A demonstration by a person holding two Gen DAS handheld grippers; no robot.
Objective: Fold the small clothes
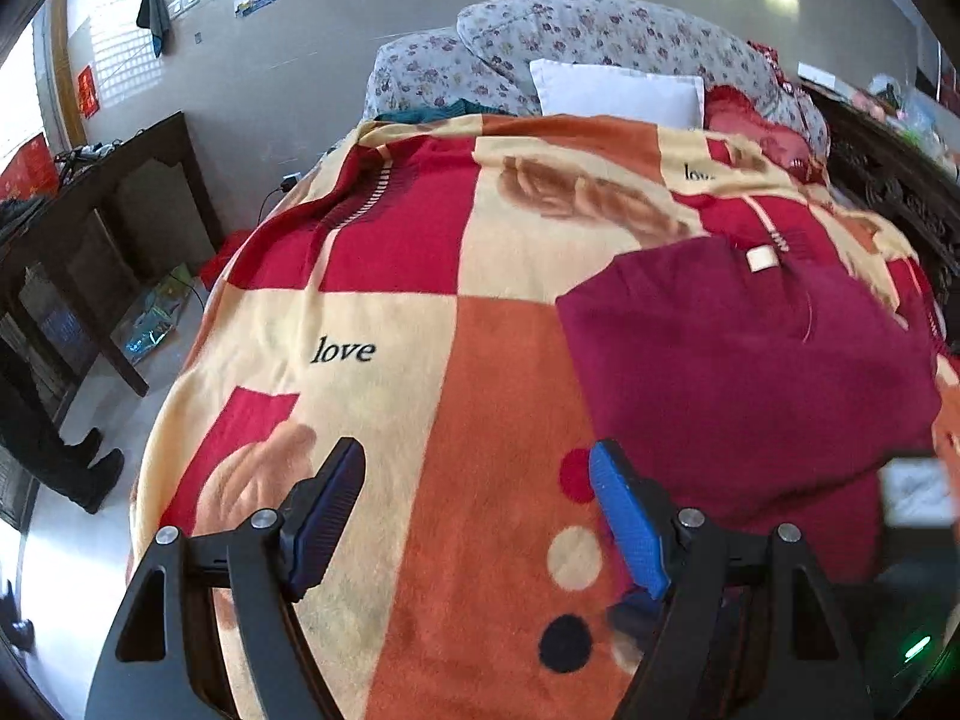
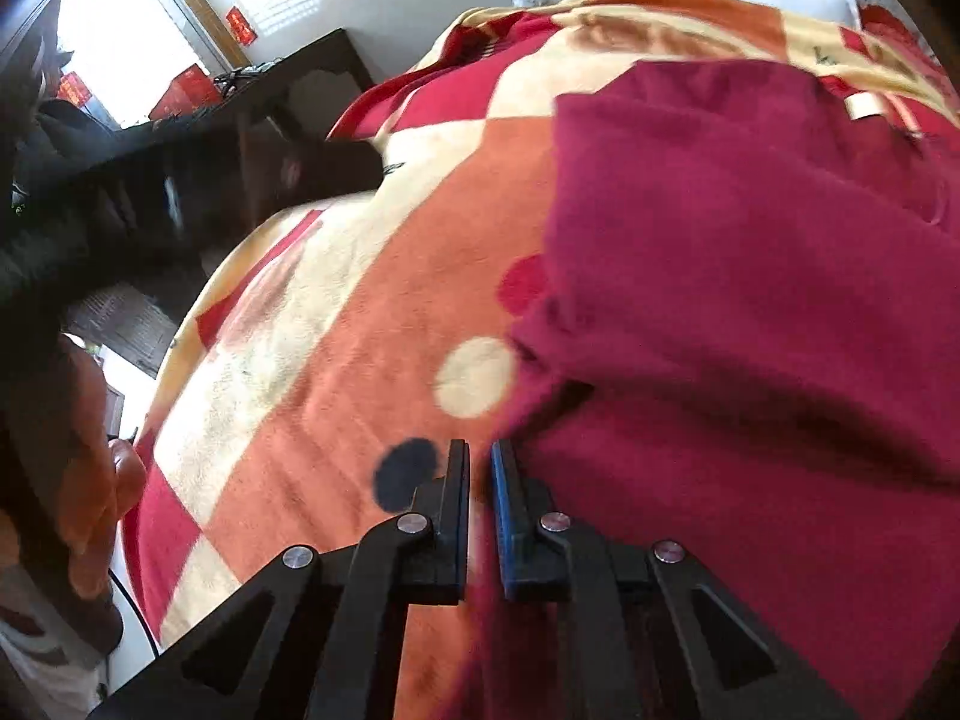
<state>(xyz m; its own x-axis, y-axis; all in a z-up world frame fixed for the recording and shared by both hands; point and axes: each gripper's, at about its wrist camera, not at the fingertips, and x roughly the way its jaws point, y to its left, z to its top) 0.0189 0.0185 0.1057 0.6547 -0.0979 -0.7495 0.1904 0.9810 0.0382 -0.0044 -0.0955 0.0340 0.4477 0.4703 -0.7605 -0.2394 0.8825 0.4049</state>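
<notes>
A maroon garment lies spread on the right part of a bed, on a red, orange and cream checked blanket. A small white label shows at its far edge. My left gripper hovers open over the blanket, just left of the garment's near corner, with nothing between its blue pads. In the right wrist view the garment fills the right side. My right gripper is shut at its near left edge, with maroon cloth running in between the pads. The blanket lies to the left.
Floral pillows and a white pillow lie at the head of the bed. A dark wooden table stands left of the bed, and carved dark furniture on the right. A person's hand and dark sleeve reach in from the left.
</notes>
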